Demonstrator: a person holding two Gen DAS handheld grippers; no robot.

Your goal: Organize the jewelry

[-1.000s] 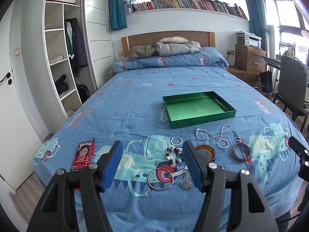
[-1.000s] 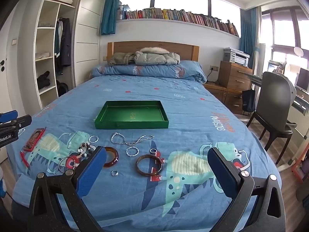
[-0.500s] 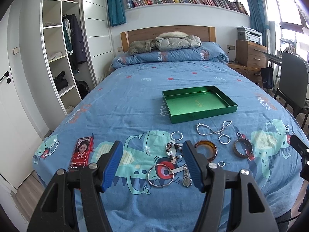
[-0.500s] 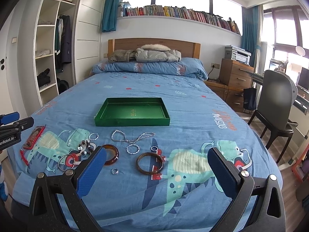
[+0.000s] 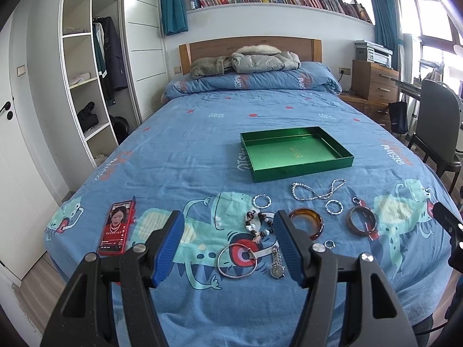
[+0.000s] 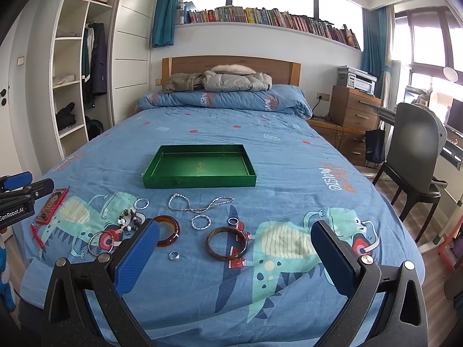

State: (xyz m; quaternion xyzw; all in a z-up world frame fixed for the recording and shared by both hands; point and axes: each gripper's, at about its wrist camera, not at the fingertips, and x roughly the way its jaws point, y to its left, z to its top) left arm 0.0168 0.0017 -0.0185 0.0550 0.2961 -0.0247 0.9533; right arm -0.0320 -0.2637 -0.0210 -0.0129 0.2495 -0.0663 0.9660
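Note:
An empty green tray [image 5: 348,160] [image 6: 199,180] lies mid-bed. In front of it jewelry is spread on the blue cover: a silver chain necklace [image 5: 317,190] [image 6: 199,204], amber bangle [image 5: 307,222] [image 6: 169,230], brown bangle [image 5: 362,224] [image 6: 227,243], beaded bracelet [image 5: 259,225] [image 6: 128,221], thin silver bangle [image 5: 237,260] [image 6: 101,241], a watch [image 5: 276,263], small silver rings [image 5: 262,201] [image 6: 201,221]. My left gripper [image 5: 228,245] is open, above the bed's near edge by the silver bangle. My right gripper [image 6: 235,256] is wide open, empty, just short of the brown bangle.
A red phone [image 5: 116,228] [image 6: 50,205] lies on the bed's left front. A wardrobe [image 5: 86,86] stands left, a chair [image 6: 413,156] and drawers [image 6: 353,110] right. Pillows and coats [image 6: 220,82] lie at the headboard.
Both views have tilted down slightly, so the bed and jewelry sit lower in frame. Both grippers stay open; nothing on the bed has moved.

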